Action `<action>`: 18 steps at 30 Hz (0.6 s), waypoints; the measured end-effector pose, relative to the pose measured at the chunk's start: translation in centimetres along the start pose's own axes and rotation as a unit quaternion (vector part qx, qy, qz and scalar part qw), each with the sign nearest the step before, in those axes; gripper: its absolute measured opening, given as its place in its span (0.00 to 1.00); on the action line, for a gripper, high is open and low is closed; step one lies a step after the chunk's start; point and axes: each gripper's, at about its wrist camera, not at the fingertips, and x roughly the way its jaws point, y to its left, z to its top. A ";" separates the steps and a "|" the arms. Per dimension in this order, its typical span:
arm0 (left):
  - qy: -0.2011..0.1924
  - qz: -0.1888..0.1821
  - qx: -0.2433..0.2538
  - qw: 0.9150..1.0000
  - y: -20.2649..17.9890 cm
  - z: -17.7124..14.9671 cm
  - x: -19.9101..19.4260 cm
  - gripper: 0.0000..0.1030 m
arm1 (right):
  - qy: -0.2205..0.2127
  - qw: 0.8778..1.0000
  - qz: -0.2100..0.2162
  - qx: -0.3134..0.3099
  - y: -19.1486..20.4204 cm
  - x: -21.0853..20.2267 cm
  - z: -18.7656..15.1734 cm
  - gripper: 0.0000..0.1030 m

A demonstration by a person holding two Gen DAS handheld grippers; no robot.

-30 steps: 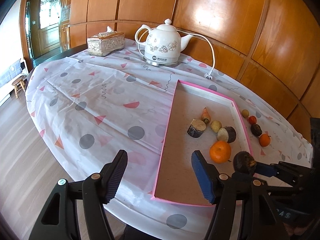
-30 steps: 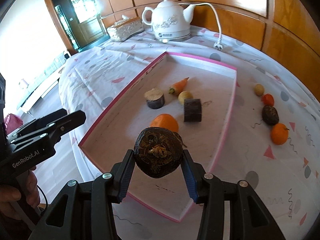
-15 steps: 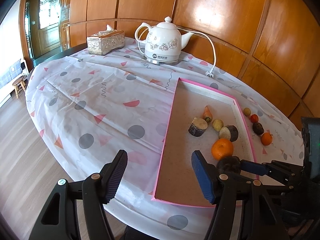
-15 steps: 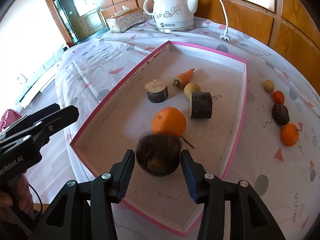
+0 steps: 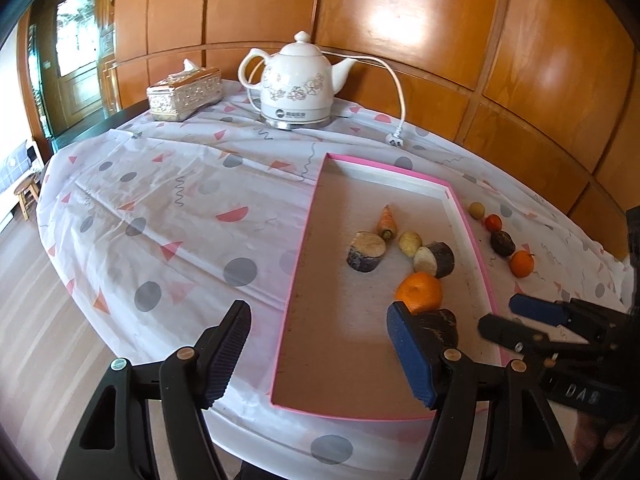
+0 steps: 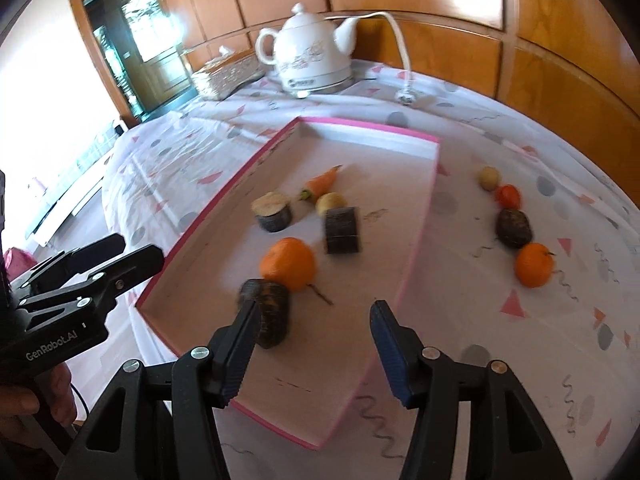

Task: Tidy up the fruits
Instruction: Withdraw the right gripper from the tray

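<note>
Fruits and cut roots lie in two groups on my desk (image 5: 168, 216), which wears a white cloth with grey dots and pink triangles. Inside the shallow pink-rimmed tray (image 6: 416, 248) I see a dark brown round root (image 6: 269, 312) near the tray's near edge, touching a large orange mandarin (image 6: 287, 265) just beyond it; further in are a dark-skinned cut log piece lying on its side (image 6: 341, 230), a second dark stump with a pale cut top (image 6: 273, 210), a small yellowish potato (image 6: 330, 202) and a short orange carrot (image 6: 322, 181). On the cloth beside the tray's right rim a row runs toward the desk's near edge: a small pale potato (image 6: 489, 178), a red tomato (image 6: 508, 196), another dark root (image 6: 514, 228) and a small mandarin (image 6: 534, 265). My right gripper (image 6: 310, 346) has its jaws opening; its left finger (image 6: 240, 354) overlaps the dark root, though I cannot tell whether they touch, and the right one is well clear of it. My left gripper (image 5: 318, 354) hangs over the tray's near left corner, jaws spreading, nothing between them. At the desk's far edge stand a white floral ceramic kettle (image 5: 298, 82) with its cord and a patterned tissue box (image 5: 184, 94).
</note>
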 end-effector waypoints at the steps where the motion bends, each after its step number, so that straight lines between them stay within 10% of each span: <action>1: 0.001 -0.001 0.004 1.000 -0.2 0.1 0.1 0.69 | -0.002 1.000 -0.004 0.004 -0.5 -0.2 0.0 0.56; 18: 0.003 -0.051 0.095 0.994 -7.9 1.7 1.3 0.69 | -0.029 0.991 -0.097 0.089 -7.9 -2.9 -0.8 0.56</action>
